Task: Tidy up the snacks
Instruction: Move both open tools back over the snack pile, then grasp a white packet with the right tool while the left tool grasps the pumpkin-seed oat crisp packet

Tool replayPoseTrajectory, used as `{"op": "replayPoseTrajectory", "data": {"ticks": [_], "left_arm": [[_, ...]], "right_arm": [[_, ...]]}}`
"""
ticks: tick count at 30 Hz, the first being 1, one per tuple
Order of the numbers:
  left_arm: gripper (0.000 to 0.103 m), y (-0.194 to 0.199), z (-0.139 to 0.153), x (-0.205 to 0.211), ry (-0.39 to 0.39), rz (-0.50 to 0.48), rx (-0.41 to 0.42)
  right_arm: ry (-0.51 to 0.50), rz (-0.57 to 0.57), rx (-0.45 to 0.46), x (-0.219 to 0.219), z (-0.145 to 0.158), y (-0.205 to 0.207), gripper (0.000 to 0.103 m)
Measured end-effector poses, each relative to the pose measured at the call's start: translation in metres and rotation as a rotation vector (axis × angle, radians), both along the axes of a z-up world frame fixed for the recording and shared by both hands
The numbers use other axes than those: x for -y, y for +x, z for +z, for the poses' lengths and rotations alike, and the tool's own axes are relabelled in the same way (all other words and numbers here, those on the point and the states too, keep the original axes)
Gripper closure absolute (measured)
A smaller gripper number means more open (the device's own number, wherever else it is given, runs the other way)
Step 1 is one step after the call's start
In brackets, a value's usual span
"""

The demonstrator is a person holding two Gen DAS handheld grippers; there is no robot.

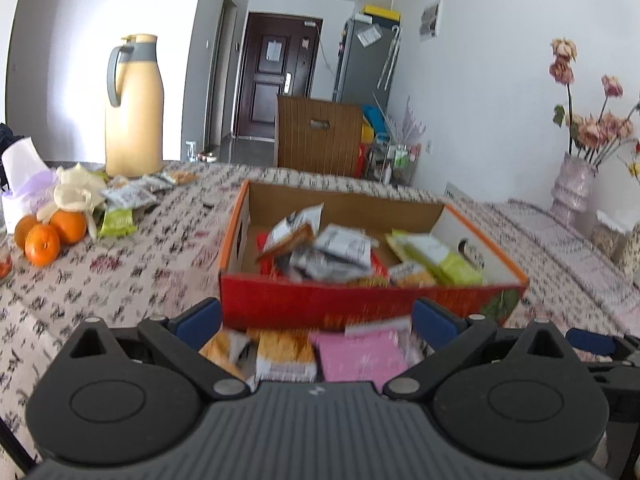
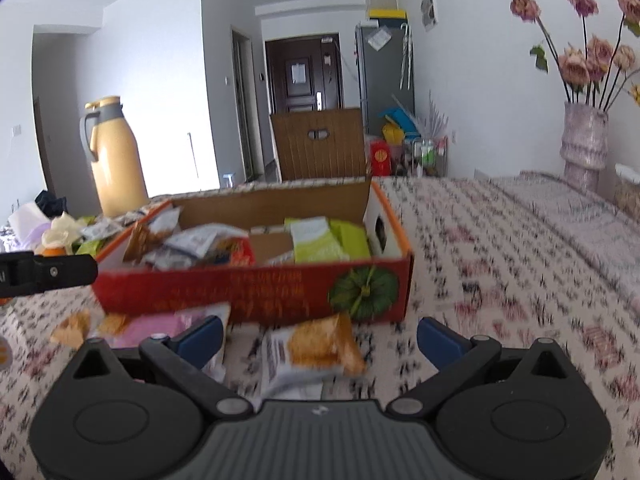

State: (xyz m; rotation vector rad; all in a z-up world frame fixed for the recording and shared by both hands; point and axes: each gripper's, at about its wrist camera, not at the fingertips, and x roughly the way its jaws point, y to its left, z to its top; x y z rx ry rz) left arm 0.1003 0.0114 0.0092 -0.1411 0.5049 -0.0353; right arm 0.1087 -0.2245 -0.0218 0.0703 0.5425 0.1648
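Snack packets [image 1: 344, 252] fill a red cardboard box [image 1: 360, 300] standing open on the flower-patterned surface [image 1: 120, 280]. Left gripper [image 1: 316, 320] hovers low at the box's near wall, jaws wide and empty, above a pink packet [image 1: 360, 354] and orange cracker packets [image 1: 284, 352] lying just in front of the box. Right gripper [image 2: 320, 334] is also wide and empty over a cracker packet [image 2: 316, 348] beside the box. More packets [image 1: 128, 196], three oranges [image 1: 52, 232] and a yellow thermos [image 1: 134, 108] sit well apart at far left.
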Motion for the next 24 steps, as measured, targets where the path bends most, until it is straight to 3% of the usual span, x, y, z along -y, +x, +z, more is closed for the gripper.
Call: {"op": "replayPoseTrajectory", "data": {"ticks": [11, 19, 24], "left_arm": [[0.000, -0.027, -0.041, -0.016, -0.006, 0.008, -0.105], [0.000, -0.031, -0.043, -0.022, -0.004, 0.015, -0.111], [0.000, -0.031, -0.042, -0.023, -0.002, 0.017, -0.112]], "right_arm": [[-0.029, 0.027, -0.092, 0.000, -0.030, -0.026, 0.000], [-0.052, 0.044, -0.106, -0.003, -0.028, -0.021, 0.000], [-0.140, 0.076, -0.133, -0.014, -0.031, -0.006, 0.002]]}}
